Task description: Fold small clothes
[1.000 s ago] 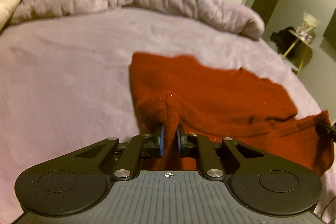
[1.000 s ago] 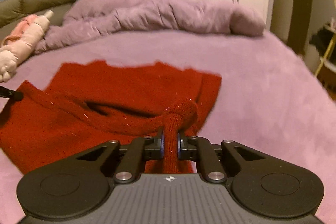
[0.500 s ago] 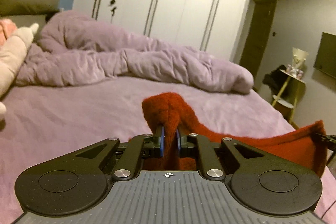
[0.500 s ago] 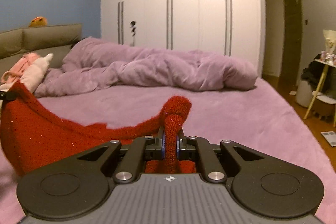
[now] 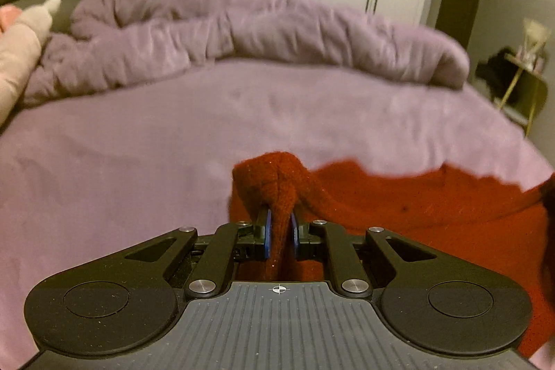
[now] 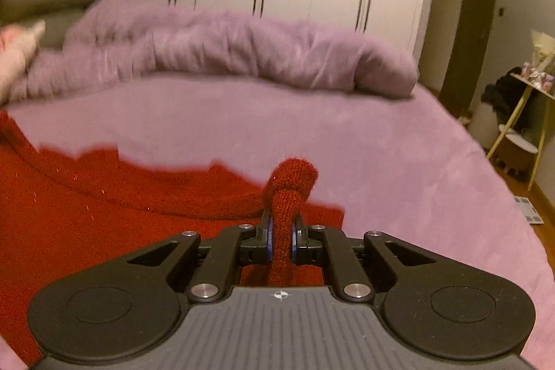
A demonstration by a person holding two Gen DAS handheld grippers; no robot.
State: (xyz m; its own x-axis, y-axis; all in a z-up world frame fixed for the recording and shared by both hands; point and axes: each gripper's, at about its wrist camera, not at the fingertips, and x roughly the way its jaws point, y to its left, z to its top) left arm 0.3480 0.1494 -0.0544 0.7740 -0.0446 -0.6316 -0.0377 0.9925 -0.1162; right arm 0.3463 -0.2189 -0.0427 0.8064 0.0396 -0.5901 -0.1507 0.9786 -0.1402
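The likeliest trouble from here is an uneven fold: each gripper pinches only a small bunched corner of the red knitted garment [image 5: 399,207], so if one hand travels faster or lower than the other, the edge between them could sag, twist or land askew on the lilac bed sheet [image 5: 173,141]. A thick knit can also creep out of a narrow pinch under its own weight, and both views are blurred, so how much cloth sits behind the pads cannot be told. The left gripper [image 5: 279,227] has its jaws drawn almost together, clamped on a rolled corner that humps up just past the blue pads [image 5: 267,233]; the rest of the garment spreads toward three o'clock, over the sheet. The right gripper [image 6: 281,236] is likewise nearly closed on the opposite corner, a knitted knob standing at twelve o'clock from the fingertips, with the cloth running off toward nine o'clock. The rumpled duvet [image 6: 225,54] lies well beyond, at twelve o'clock.
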